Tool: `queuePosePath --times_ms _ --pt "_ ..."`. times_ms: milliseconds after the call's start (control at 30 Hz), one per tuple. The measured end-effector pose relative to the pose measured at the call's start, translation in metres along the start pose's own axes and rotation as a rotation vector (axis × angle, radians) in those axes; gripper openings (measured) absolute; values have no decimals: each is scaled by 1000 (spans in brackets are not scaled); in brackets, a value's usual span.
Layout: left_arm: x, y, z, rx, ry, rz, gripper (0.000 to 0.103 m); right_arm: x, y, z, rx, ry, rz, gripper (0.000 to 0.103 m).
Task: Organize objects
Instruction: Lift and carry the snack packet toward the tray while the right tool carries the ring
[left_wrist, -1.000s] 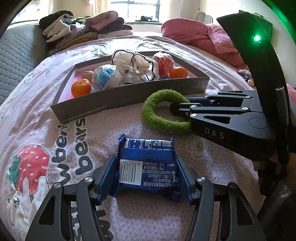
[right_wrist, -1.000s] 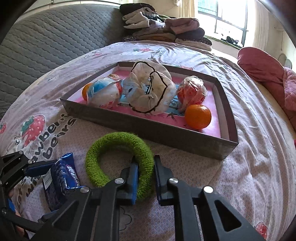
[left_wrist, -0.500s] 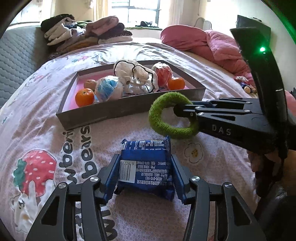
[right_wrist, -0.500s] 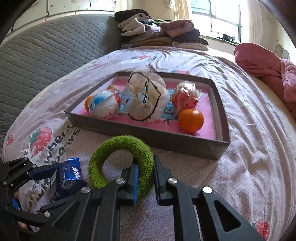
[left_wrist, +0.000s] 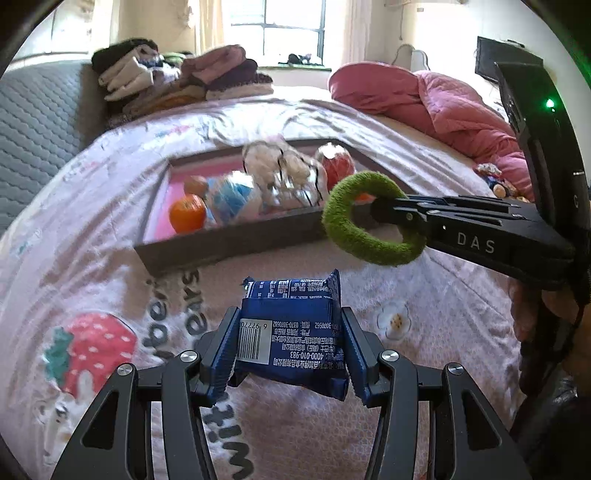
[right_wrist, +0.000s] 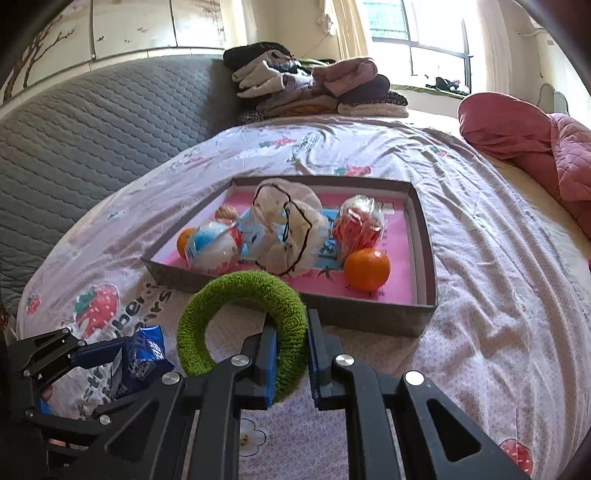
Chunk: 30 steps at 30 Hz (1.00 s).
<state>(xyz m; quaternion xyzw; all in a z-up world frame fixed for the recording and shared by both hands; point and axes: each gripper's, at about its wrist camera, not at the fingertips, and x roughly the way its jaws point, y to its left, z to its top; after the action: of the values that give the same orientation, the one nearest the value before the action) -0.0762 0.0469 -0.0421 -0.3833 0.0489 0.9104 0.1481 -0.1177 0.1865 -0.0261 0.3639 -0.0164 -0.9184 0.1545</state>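
My left gripper (left_wrist: 290, 347) is shut on a blue snack packet (left_wrist: 291, 332) and holds it above the bedsheet. The packet also shows in the right wrist view (right_wrist: 142, 360). My right gripper (right_wrist: 291, 356) is shut on a fuzzy green ring (right_wrist: 243, 321) and holds it in the air just in front of the near wall of a grey tray with a pink floor (right_wrist: 421, 236). In the left wrist view the ring (left_wrist: 369, 218) hangs before the tray (left_wrist: 229, 240), which holds two oranges, wrapped snacks and a white bag.
The tray sits on a bed with a strawberry-print sheet (right_wrist: 498, 277). Folded clothes (right_wrist: 314, 86) are stacked at the far end. A pink quilt (left_wrist: 443, 107) lies at the right. A grey padded headboard (right_wrist: 81, 136) runs along the left.
Both grippers have risen off the bed with their loads. The ring and the packet have lifted off the sheet, and the tray now looks farther away.
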Motion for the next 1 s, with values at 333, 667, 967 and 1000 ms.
queuePosePath --times_ms 333,667,967,1000 --pt "-14 9 20 -30 -41 20 54 -29 3 18 -3 -111 4 14" --pt "-18 16 37 -46 -68 32 54 -34 3 22 -3 -142 -16 14" --pt "-20 20 53 -35 -94 41 54 -47 0 35 -2 -202 -21 14" --pt "-20 21 55 -36 -97 42 54 -48 0 37 -3 -206 -21 14"
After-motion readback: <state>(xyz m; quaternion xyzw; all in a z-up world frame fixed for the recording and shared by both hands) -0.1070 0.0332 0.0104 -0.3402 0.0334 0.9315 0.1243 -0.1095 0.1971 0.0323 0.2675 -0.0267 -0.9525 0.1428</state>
